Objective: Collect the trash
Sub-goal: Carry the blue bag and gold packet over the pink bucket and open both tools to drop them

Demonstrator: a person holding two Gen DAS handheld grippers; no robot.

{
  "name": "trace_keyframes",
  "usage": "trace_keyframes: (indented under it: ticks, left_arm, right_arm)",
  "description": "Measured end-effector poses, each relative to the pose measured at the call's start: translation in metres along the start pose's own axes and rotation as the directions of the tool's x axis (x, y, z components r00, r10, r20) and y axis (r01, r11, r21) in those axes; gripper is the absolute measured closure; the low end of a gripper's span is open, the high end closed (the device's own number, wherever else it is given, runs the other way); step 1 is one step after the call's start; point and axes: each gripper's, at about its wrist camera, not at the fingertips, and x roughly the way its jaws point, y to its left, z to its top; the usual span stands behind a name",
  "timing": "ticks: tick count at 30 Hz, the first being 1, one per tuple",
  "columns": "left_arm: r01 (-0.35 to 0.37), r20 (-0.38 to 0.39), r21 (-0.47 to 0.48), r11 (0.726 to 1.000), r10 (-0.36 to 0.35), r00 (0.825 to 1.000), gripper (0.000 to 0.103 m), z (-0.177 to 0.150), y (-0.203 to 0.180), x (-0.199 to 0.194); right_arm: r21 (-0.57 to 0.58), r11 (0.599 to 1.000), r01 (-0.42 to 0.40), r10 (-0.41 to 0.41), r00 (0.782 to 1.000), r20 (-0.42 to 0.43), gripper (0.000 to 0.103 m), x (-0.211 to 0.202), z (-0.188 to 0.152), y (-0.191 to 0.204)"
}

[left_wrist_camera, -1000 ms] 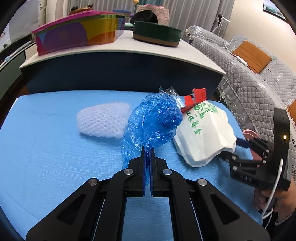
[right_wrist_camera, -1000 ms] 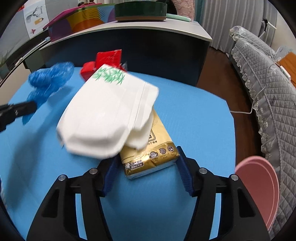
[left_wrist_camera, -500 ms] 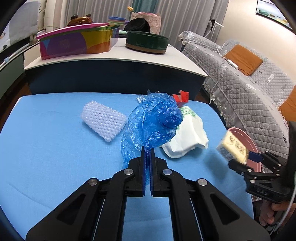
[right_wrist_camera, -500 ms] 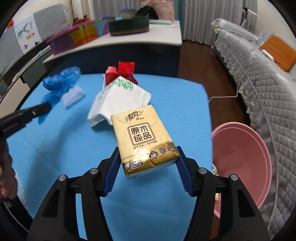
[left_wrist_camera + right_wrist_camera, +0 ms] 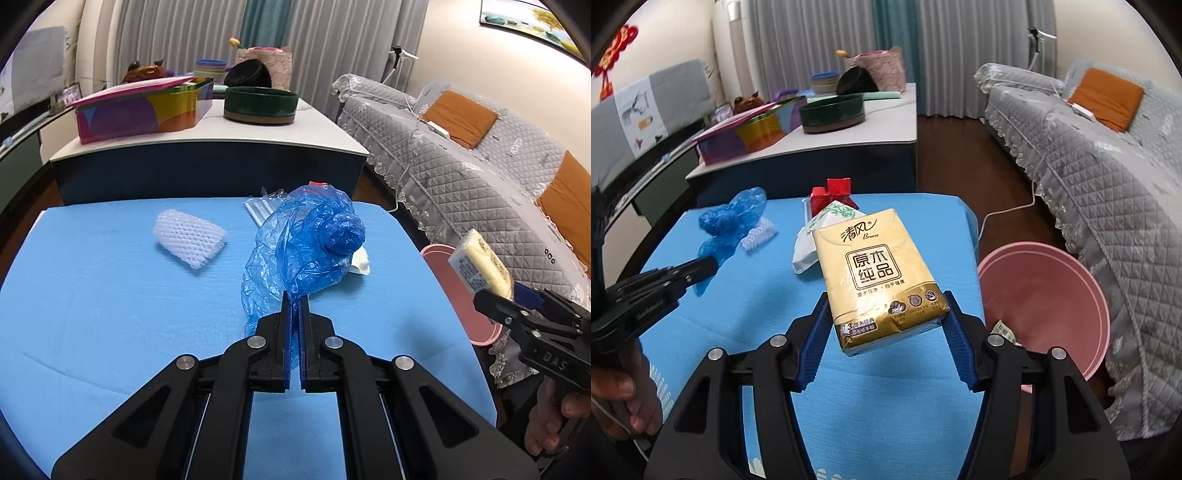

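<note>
A gold tissue pack (image 5: pixel 882 273), clamped in the right gripper (image 5: pixel 886 332), should be carried fully over the pink bin (image 5: pixel 1045 306) before release, while a blue plastic bag (image 5: pixel 306 251) is pinched in the closed left gripper (image 5: pixel 294 306).

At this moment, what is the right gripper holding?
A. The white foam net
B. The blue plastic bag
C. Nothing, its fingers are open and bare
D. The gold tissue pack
D. In the right wrist view the right gripper is shut on the gold tissue pack, held above the blue table beside the pink bin; the blue plastic bag is pinched by the left gripper.
</note>
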Motion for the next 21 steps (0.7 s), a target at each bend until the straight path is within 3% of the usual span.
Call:
trace_keyframes:
  ticks: [21]
  left_arm:
    - [-0.025,0.020,0.016,1.000,0.025,0.999,0.100,-0.024,-0.033,0.005]
  right_arm:
    - [0.105,0.994,0.042,-0.056,0.989,0.140,0.045,-0.016,0.013,-0.049]
